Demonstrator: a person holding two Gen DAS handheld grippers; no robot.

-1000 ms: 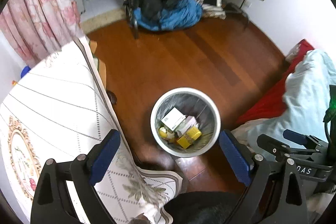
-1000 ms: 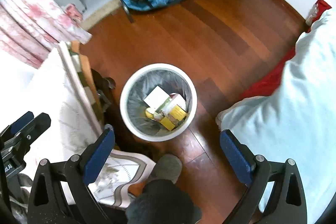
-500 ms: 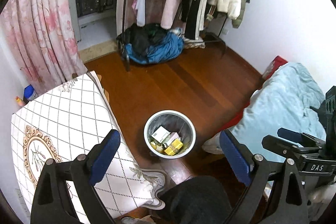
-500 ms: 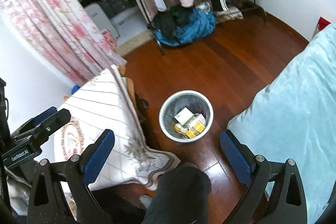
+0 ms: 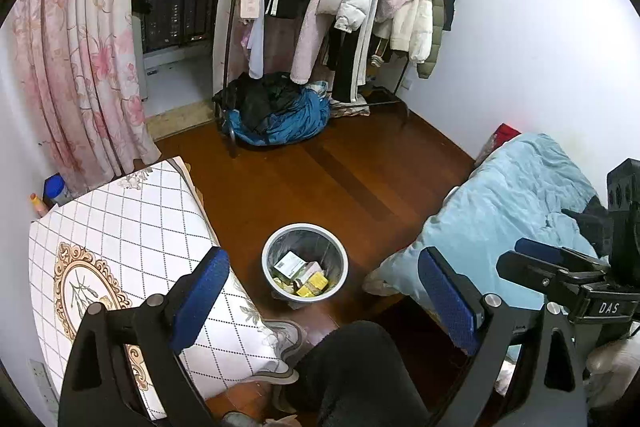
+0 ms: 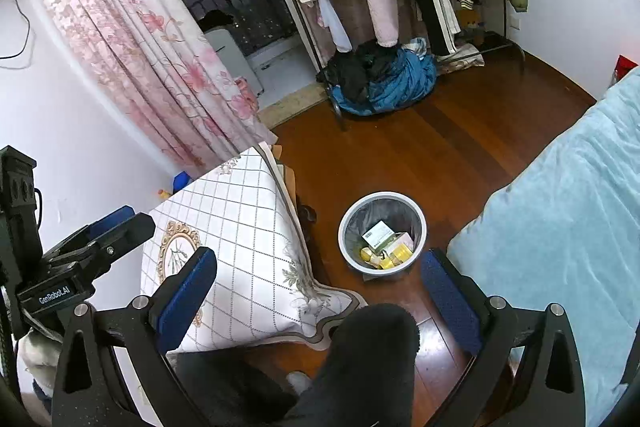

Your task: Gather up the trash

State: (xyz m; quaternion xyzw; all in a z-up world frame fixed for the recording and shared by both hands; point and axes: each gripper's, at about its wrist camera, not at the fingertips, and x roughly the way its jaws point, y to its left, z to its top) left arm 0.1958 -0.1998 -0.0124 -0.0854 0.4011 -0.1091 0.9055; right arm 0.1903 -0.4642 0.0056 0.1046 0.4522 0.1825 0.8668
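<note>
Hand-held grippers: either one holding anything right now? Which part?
Nothing is held. The left hand-held gripper and the right hand-held gripper are both open with nothing between their fingers. The trash sits inside the bin on the floor.

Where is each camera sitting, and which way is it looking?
Left wrist: sits on the left gripper, high up, looking down between its open blue fingers at the trash bin on the floor; a dark-clothed leg and the right gripper show.
Right wrist: sits on the right gripper, looking down at the same trash bin; the leg and left gripper show.
Both share the bin, patterned tablecloth, blue blanket and clothes rack.
</note>
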